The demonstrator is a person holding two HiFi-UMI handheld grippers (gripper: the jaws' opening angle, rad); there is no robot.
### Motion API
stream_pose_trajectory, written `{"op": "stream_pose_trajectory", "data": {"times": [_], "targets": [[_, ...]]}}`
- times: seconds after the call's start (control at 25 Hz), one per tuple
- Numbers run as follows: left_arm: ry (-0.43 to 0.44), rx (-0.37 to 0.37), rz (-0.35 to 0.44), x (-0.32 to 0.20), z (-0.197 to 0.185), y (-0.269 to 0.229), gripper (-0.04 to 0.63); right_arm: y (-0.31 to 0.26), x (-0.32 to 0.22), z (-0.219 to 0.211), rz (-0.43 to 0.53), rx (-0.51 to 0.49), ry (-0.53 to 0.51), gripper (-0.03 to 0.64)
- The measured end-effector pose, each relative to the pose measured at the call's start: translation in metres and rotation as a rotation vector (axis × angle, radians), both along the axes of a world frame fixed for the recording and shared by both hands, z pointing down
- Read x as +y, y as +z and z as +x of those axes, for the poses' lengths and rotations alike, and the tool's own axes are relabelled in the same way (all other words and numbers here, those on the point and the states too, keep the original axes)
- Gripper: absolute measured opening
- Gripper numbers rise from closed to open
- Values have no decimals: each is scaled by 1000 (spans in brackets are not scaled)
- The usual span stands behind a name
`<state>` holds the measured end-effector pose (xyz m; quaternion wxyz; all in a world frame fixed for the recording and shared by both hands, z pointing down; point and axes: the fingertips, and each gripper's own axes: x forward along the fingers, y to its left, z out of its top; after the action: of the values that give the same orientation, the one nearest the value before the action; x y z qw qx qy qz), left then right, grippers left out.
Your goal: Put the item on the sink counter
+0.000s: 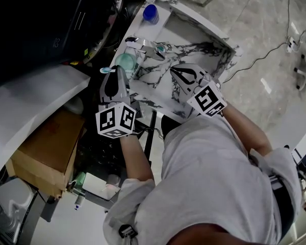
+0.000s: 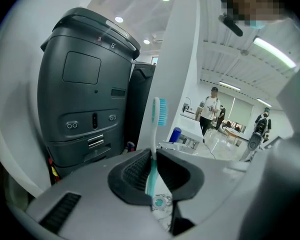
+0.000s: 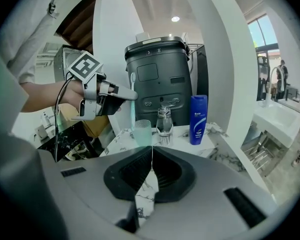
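Note:
A teal-and-white toothbrush point(image 2: 157, 119) with blue bristles stands upright between the jaws of my left gripper point(image 2: 152, 159), which is shut on its handle. In the head view the left gripper point(image 1: 113, 84) hovers at the left edge of the marble sink counter point(image 1: 194, 40), with the toothbrush head point(image 1: 106, 70) just beside a pale green cup point(image 1: 125, 61). From the right gripper view, the toothbrush point(image 3: 132, 104) hangs over that cup point(image 3: 141, 132). My right gripper point(image 3: 151, 156) is shut with nothing in it, above the counter's front point(image 1: 186, 75).
A blue bottle point(image 1: 150, 13) and a chrome faucet point(image 1: 143, 42) stand at the counter's back. A dark grey machine point(image 2: 85, 94) rises to the left. A cardboard box point(image 1: 48, 152) sits below it. People stand far off in the room point(image 2: 210, 109).

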<state>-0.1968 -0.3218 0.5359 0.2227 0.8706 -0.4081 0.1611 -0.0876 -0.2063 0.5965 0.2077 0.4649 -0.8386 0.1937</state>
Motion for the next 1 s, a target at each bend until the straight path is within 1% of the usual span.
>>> {"op": "stream_pose_trajectory", "data": {"times": [0.12, 0.28, 0.44, 0.6, 1.0], "targets": [[-2, 11, 2, -4, -1, -2, 41, 0, -3, -3, 3, 1, -6, 5], [-19, 48, -14, -9, -3, -1, 41, 0, -4, -3, 1, 4, -4, 5], [-20, 42, -33, -11, -5, 11, 41, 2, -3, -3, -7, 7, 5, 6], [-54, 78, -60, -15, -10, 22, 41, 3, -4, -5, -11, 7, 11, 5], [-80, 90, -121, -17, -14, 50, 41, 8, -2, -14, -28, 10, -5, 6]]}}
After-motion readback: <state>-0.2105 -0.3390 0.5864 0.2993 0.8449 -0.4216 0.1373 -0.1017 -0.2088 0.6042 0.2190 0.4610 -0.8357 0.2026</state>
